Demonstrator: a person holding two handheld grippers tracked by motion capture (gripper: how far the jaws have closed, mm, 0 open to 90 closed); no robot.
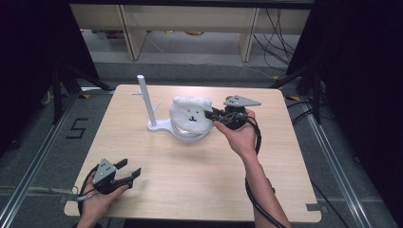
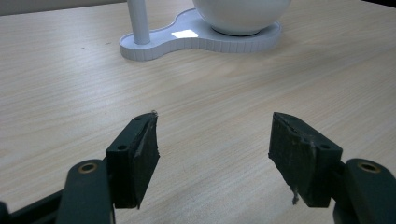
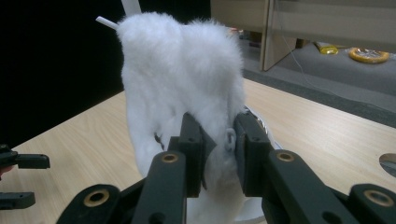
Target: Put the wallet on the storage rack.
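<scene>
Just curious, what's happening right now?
Right hand-held gripper shut on fluffy white cover over bowl. Left hand-held gripper open, idle. Nothing in the way.

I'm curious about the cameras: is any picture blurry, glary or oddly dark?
High view: evenly lit table, dark surroundings, slightly soft. Left gripper view: a bright glare patch on the white stand base, sharp wood grain. Right gripper view: the fluffy white cover is bright, the background left of it black, the far floor blurred.
</scene>
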